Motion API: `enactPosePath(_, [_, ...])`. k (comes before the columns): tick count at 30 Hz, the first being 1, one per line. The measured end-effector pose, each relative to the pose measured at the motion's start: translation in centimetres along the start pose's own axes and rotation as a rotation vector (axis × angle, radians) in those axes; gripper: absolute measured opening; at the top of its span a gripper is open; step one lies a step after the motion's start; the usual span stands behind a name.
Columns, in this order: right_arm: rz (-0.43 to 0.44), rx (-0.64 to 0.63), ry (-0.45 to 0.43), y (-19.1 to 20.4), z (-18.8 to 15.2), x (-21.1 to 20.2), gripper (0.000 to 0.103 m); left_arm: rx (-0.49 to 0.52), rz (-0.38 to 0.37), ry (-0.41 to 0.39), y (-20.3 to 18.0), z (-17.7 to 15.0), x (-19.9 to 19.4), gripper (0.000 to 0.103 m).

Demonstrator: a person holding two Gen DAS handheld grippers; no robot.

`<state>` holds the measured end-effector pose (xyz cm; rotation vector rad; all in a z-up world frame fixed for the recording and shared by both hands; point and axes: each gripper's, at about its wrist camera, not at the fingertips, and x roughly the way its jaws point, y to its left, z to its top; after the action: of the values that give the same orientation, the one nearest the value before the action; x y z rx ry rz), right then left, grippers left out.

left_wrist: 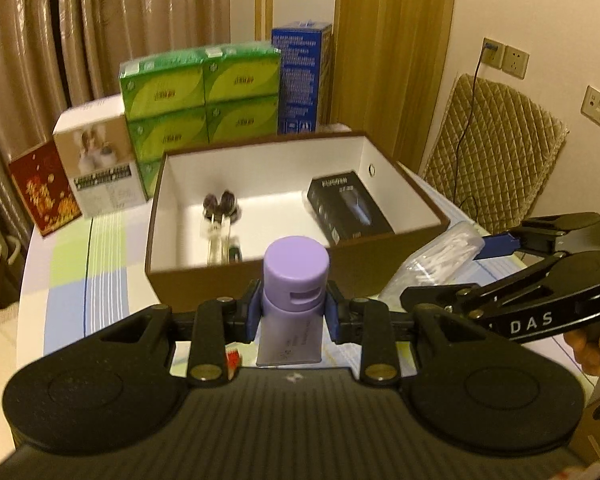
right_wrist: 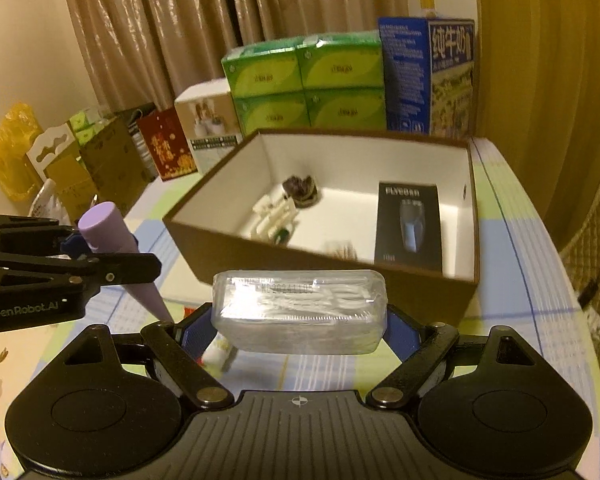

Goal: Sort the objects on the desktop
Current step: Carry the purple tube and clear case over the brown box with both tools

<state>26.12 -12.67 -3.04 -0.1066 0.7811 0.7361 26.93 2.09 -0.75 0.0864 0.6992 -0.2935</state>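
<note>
My left gripper (left_wrist: pixel 293 312) is shut on a lilac tube (left_wrist: pixel 294 296), cap end up, held above the table just short of the brown box (left_wrist: pixel 260 276). In the right wrist view that same tube (right_wrist: pixel 112 240) slants at the left in the left gripper (right_wrist: pixel 100 258). My right gripper (right_wrist: pixel 300 330) is shut on a clear plastic case of white sticks (right_wrist: pixel 300 310), lifted before the brown box (right_wrist: pixel 380 280). The case (left_wrist: pixel 444 256) also shows at the right of the left wrist view. Inside the box lie a black shaver carton (right_wrist: pixel 410 226), white plastic pieces (right_wrist: pixel 274 214) and a dark hair clip (right_wrist: pixel 300 190).
Behind the brown box stand green tissue packs (right_wrist: pixel 308 84), a blue milk carton (right_wrist: pixel 428 76), a white product box (right_wrist: pixel 208 120) and a red card (right_wrist: pixel 166 148). The checked tablecloth (right_wrist: pixel 520 272) runs to a curved edge at the right. A quilted chair back (left_wrist: pixel 496 152) stands beyond the table.
</note>
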Motion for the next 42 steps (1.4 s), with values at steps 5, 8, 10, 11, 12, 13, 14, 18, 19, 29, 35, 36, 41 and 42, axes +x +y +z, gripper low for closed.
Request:
enactPosePath(5, [0.007,-0.009,-0.027,-0.4,2.2,0.7,0.084,0.007,-0.001,-0.033,0.7,2.1,0.9,0.027])
enactPosePath(8, [0.01,-0.019,-0.038,-0.6,3.5,1.4,0.084,0.005,0.004,-0.044,1.4,3.3,1.8,0.027])
enactPosePath(10, [0.012,-0.026,-0.044,-0.8,4.3,2.0,0.084,0.003,0.008,-0.049,1.9,4.0,2.5,0.027])
enactPosePath(11, [0.013,-0.027,-0.048,-0.9,4.7,2.3,0.084,0.003,0.008,-0.053,2.2,4.5,2.9,0.027])
enactPosePath(12, [0.014,-0.024,-0.05,-1.1,5.1,2.6,0.084,0.003,0.009,-0.055,2.4,4.9,3.3,0.027])
enactPosePath(13, [0.015,-0.021,-0.052,-1.2,5.5,3.0,0.084,0.005,0.011,-0.055,2.6,5.3,3.7,0.027])
enactPosePath(14, [0.016,-0.017,-0.054,-1.5,6.0,3.5,0.084,0.006,0.012,-0.057,2.9,5.7,4.2,0.027])
enactPosePath(18, [0.011,-0.021,-0.052,-1.9,7.4,5.4,0.084,0.006,0.008,-0.05,3.8,7.1,6.0,0.027])
enactPosePath(19, [0.014,-0.023,-0.049,-2.0,7.7,6.0,0.084,0.004,0.006,-0.046,4.0,7.4,6.6,0.027])
enactPosePath(29, [0.03,-0.007,0.015,-3.6,9.7,12.0,0.084,0.006,0.0,0.039,6.3,8.9,12.8,0.027])
enactPosePath(35, [0.017,-0.014,0.051,-4.8,10.7,15.3,0.084,0.004,-0.004,0.078,7.5,9.5,16.2,0.027])
enactPosePath(36, [0.019,-0.018,0.054,-4.9,10.8,15.7,0.084,0.004,-0.006,0.082,7.7,9.6,16.7,0.027])
enactPosePath(41, [0.019,-0.08,0.076,-5.2,11.5,18.0,0.084,0.005,-0.014,0.115,8.3,10.2,19.4,0.027])
enactPosePath(42, [0.019,-0.094,0.08,-5.2,11.6,18.5,0.084,0.01,-0.011,0.121,8.4,10.2,19.9,0.027])
